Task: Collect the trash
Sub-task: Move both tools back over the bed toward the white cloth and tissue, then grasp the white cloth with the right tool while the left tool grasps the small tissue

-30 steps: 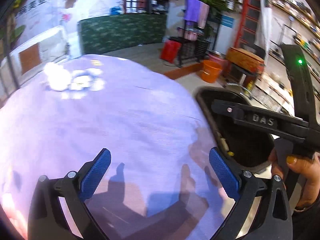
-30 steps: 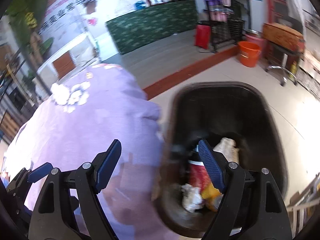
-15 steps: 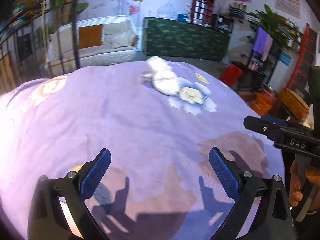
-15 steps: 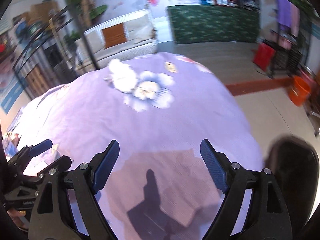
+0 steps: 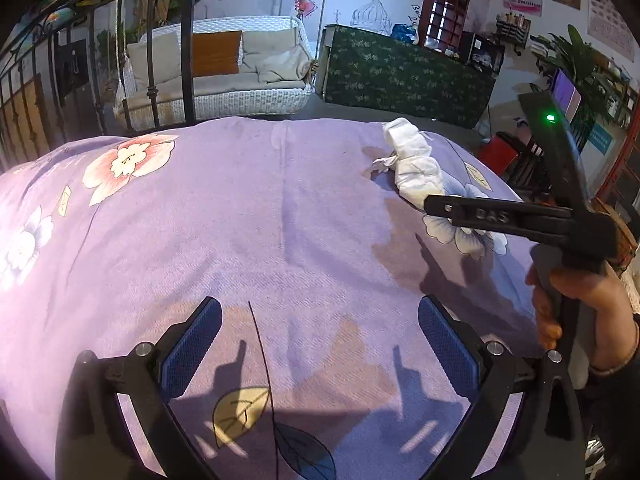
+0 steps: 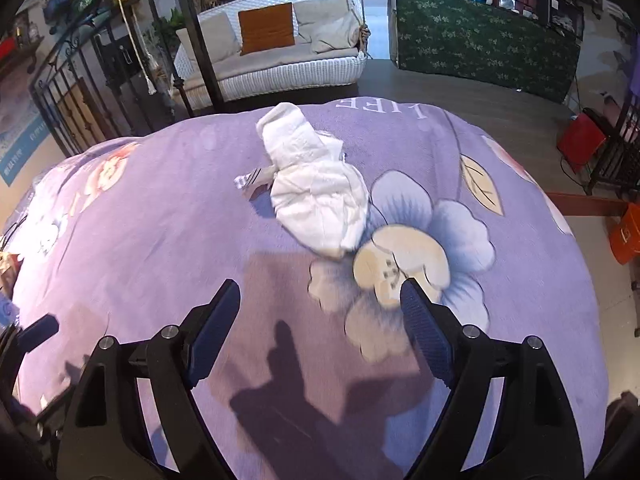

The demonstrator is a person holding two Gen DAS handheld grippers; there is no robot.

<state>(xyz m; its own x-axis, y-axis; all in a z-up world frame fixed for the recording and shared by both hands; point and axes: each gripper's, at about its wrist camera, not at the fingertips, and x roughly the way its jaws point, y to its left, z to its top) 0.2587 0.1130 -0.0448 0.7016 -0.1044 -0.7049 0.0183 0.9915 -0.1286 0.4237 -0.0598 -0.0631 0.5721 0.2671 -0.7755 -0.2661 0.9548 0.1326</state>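
A crumpled white paper wad lies on the purple flowered cloth, beside a big printed blue flower. A small clear wrapper scrap sits against its left side. My right gripper is open and empty, hovering over the cloth just short of the wad. In the left wrist view the same wad lies far right, partly behind the right tool's black frame, which a hand holds. My left gripper is open over bare cloth with nothing between its fingers.
The cloth drops off at the far and right edges. Beyond it stand a white wicker swing sofa, a green-covered counter and a black iron railing. A dark bin edge shows at the bottom right.
Both views have swung from the black bin at the table's side to the cloth. The white wad is now much nearer the right gripper. Both grippers stay open and empty.
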